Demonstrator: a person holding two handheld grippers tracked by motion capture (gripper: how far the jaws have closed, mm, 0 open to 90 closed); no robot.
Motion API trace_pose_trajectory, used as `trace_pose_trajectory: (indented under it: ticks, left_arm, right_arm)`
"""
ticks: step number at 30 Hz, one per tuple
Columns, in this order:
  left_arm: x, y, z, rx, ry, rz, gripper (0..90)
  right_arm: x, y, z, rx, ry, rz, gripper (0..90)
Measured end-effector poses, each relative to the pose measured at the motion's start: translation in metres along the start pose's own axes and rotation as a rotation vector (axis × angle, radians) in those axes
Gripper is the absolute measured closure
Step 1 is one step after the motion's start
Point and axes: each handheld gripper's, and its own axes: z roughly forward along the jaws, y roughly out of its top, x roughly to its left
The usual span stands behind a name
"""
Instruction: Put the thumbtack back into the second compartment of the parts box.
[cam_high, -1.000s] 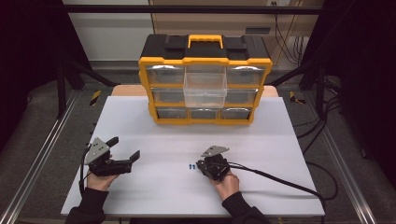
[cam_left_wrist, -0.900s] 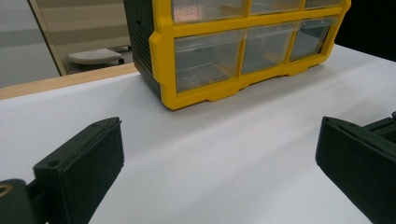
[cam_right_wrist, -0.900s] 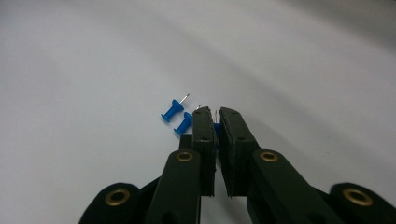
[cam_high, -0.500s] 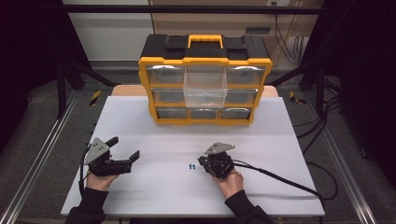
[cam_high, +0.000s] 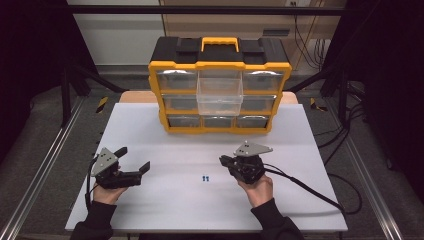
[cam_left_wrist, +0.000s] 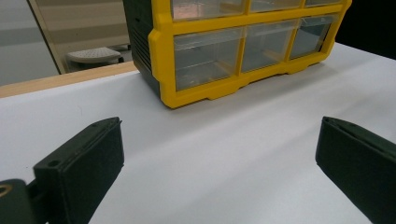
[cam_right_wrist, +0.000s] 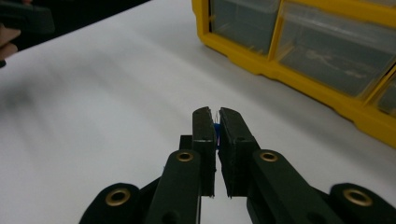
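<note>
The right gripper has its jaws pressed together on a tiny blue piece, of which a sliver shows in the slit between the pads in the right gripper view; it hangs above the white table, in front of the yellow drawer cabinet. Two more small blue pieces lie on the table just left of that hand in the high view. The left gripper rests low at the table's left with its jaws wide apart and nothing between them. The held piece looks very light and stiff, probably smooth, so it could slip or twist out of a pinch at the pad tips; a hold square across its middle would suit best. Its shape is hard to make out, since the pads cover nearly all of it; the middle top drawer stands pulled out, and whether anything lies in it cannot be told.
</note>
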Motion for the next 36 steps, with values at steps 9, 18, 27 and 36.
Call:
trace_pose_trajectory:
  ticks: [9,18,27,36]
  left_arm:
    - [0.000,-0.001,0.001,0.009,-0.001,0.005,0.6]
    - [0.001,-0.001,0.000,0.009,-0.001,0.005,0.6]
    - [0.000,-0.001,0.001,0.007,-0.001,0.001,0.7]
    - [0.000,-0.001,0.001,0.007,-0.001,0.002,0.7]
  right_arm:
    - [-0.011,0.019,-0.026,-0.089,0.003,0.006,85.7]
    - [-0.014,0.048,-0.051,-0.139,0.011,-0.022,85.6]
    - [-0.016,0.069,-0.068,-0.183,0.017,-0.040,85.7]
    - [-0.021,0.101,-0.089,-0.232,0.009,-0.043,85.6]
